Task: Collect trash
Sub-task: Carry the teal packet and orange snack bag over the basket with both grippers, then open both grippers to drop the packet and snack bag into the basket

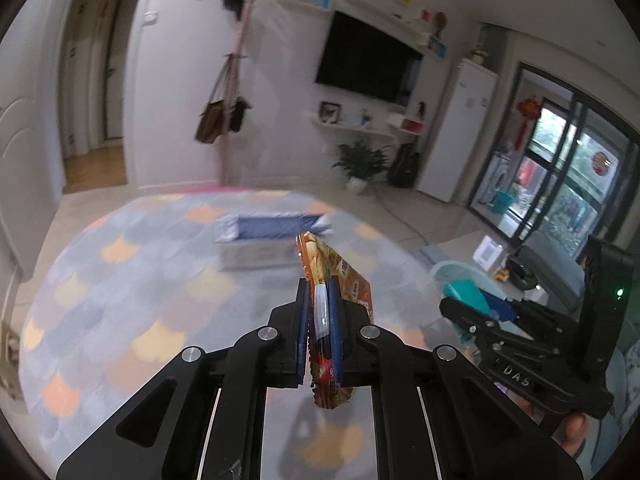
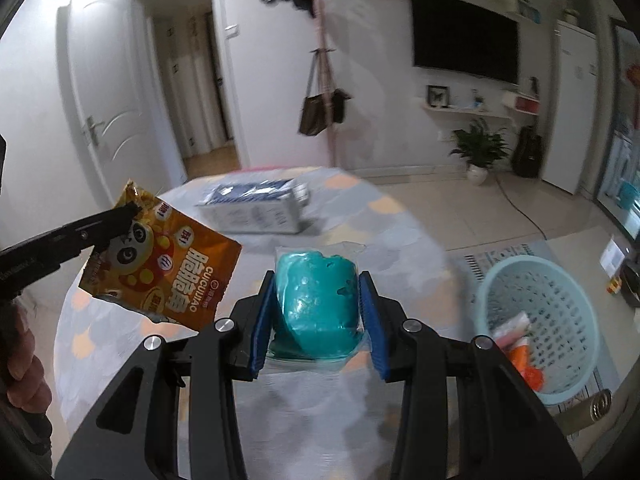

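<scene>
Above the round patterned table, both grippers hang w/ trash already in them. Left gripper, centre of left wrist view, has its blue pads clamped flat on an orange snack packet, pinched edge-on so the packet stands up out of the fingers & a bit hangs below. Same packet shows at left-centre of right wrist view, held by one corner, face out, dangling clear of the table.

Right gripper sits centre of its own view, fingers closed onto a teal blob inside a clear wrapper; pads press its two sides, prob. lightly since the lump looks soft & bulges between them.

Pale blue basket is at right of the right view, on the floor beside the table, w/ pink & orange scraps already in it. Likely the drop spot, so both loads look lifted for carrying over. Blue-white carton lies on its side on the table behind, untouched.
</scene>
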A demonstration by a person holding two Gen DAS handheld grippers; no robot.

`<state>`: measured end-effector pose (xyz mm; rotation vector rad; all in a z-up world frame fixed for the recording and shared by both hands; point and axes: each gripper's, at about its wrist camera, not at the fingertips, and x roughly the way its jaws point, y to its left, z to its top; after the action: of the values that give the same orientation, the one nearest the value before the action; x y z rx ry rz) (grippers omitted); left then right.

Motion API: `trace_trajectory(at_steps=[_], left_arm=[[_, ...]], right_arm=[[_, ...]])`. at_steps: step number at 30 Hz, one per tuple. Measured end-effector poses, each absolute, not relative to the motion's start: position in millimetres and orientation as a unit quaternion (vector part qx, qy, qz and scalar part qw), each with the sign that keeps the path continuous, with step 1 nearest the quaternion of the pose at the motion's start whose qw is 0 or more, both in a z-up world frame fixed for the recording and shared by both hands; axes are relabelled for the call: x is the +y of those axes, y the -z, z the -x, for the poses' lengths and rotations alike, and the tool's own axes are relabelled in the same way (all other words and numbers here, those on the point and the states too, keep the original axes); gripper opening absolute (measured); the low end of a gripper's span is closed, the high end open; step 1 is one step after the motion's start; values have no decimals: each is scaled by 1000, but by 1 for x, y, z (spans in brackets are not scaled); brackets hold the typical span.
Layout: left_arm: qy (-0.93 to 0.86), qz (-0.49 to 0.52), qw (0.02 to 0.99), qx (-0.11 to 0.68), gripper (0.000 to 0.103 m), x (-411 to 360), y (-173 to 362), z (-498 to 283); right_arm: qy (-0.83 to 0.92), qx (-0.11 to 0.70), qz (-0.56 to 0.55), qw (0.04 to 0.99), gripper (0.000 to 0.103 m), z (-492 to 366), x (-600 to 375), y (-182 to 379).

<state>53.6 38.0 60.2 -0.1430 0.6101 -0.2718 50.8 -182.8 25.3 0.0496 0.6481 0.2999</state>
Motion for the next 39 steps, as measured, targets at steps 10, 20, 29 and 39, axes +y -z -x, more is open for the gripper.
trace_trajectory(at_steps=[10,20,29,39], left_arm=[[244,39,926,285,8,-68,-82,-108],[326,1,894,307,8,-187,-60,-167],[346,-20,865,362,8,-256,-1,-207],[351,-33,854,383,16,-276,22,-215]], right_arm=[[-50,313,-70,946,37,-70,-276,-21],[59,332,-132,932,37,-103,-379,14],[117,395,-225,883,38,-125,-452,80],[149,407,-250,866,48,-123,-476,100]])
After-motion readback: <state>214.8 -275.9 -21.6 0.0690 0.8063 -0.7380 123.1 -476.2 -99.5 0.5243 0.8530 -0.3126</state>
